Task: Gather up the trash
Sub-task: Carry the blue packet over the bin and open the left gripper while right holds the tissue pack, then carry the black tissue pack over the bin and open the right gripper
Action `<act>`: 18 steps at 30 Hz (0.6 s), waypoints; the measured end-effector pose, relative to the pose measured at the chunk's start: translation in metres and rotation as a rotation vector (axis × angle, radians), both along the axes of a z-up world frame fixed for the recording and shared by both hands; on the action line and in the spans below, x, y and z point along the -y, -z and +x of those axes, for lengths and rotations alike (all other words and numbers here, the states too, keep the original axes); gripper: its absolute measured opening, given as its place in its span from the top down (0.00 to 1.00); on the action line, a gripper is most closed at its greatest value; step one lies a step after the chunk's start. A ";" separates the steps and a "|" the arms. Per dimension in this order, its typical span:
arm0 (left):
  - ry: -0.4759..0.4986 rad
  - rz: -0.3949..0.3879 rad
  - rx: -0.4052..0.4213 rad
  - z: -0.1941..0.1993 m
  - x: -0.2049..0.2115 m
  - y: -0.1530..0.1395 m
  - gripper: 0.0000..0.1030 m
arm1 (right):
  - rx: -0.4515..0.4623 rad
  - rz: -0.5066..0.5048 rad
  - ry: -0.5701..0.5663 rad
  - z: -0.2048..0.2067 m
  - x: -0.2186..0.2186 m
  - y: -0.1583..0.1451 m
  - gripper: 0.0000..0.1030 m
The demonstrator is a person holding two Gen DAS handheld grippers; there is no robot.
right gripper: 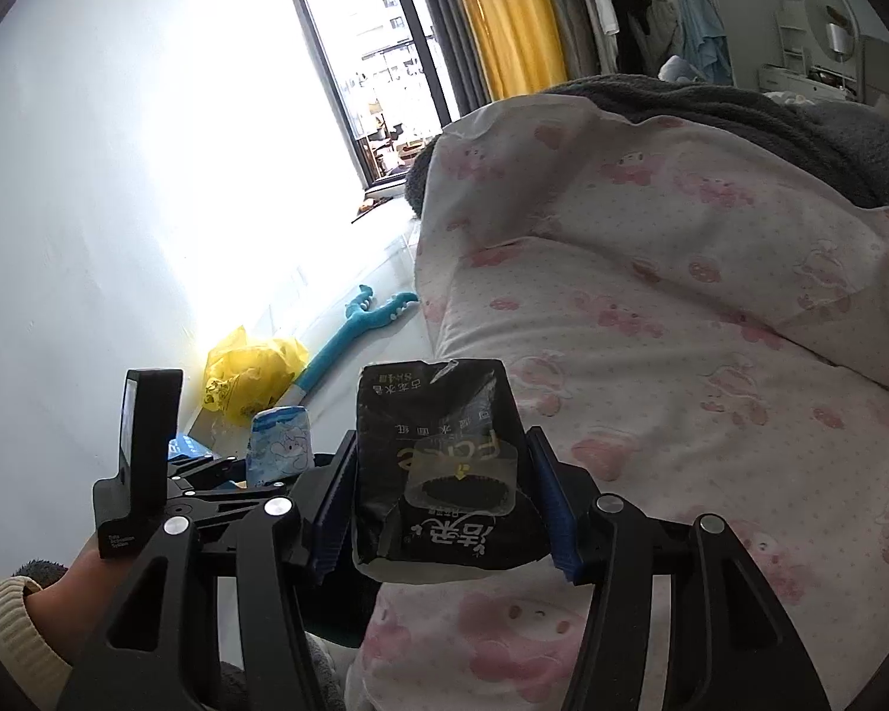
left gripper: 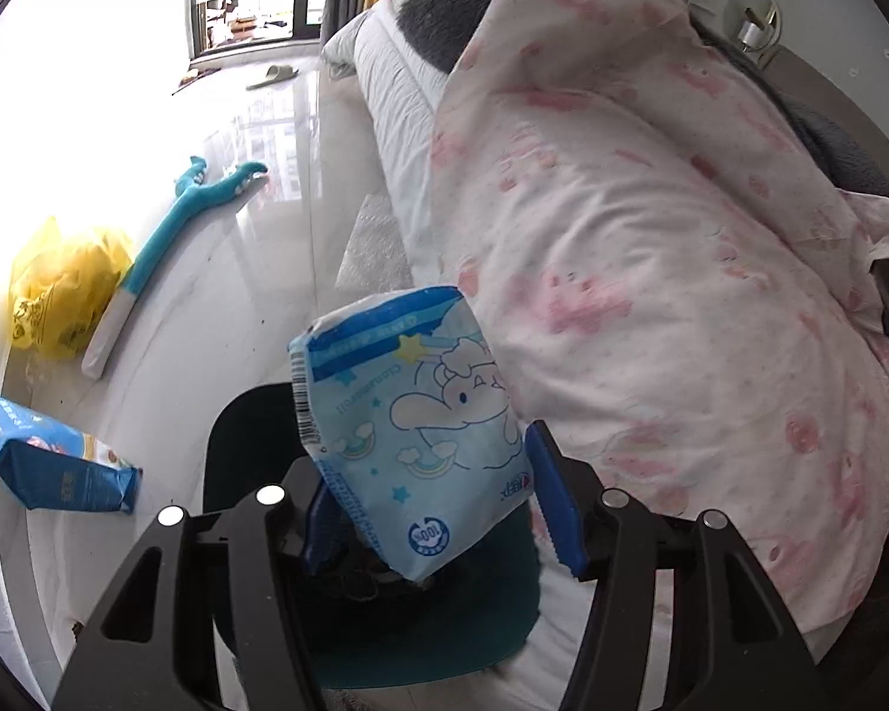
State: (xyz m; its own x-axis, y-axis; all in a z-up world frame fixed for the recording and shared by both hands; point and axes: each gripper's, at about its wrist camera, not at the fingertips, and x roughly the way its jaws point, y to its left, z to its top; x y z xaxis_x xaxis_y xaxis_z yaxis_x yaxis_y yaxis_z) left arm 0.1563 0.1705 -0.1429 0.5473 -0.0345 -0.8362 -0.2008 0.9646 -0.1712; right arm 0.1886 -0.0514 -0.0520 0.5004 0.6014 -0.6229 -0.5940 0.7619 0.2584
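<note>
Fingers (left gripper: 438, 509) pinch blue tissue pack (left gripper: 412, 432) – long axis upright, tilted left.

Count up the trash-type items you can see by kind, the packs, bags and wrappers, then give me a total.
Tissue packs: 2, the light blue cartoon tissue pack and the black tissue pack, each held in a tool
Plastic bags: 1, the yellow plastic bag on the floor
Snack bags: 1, the blue snack bag on the floor
Total: 4
</note>
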 end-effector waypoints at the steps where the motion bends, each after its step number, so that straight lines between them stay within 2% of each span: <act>1: -0.006 -0.001 -0.023 -0.001 -0.005 0.006 0.41 | 0.001 -0.005 -0.016 -0.002 -0.008 0.001 0.46; 6: -0.025 0.021 -0.127 -0.010 -0.023 0.030 0.41 | 0.014 -0.042 -0.086 -0.010 -0.045 0.007 0.46; 12: -0.029 -0.018 -0.251 -0.026 -0.044 0.059 0.40 | -0.005 -0.062 -0.129 -0.014 -0.074 0.019 0.46; 15: -0.016 -0.045 -0.283 -0.032 -0.050 0.067 0.29 | -0.016 -0.076 -0.149 -0.013 -0.087 0.026 0.46; 18: 0.005 -0.029 -0.285 -0.039 -0.052 0.066 0.24 | -0.018 -0.091 -0.163 -0.015 -0.099 0.030 0.46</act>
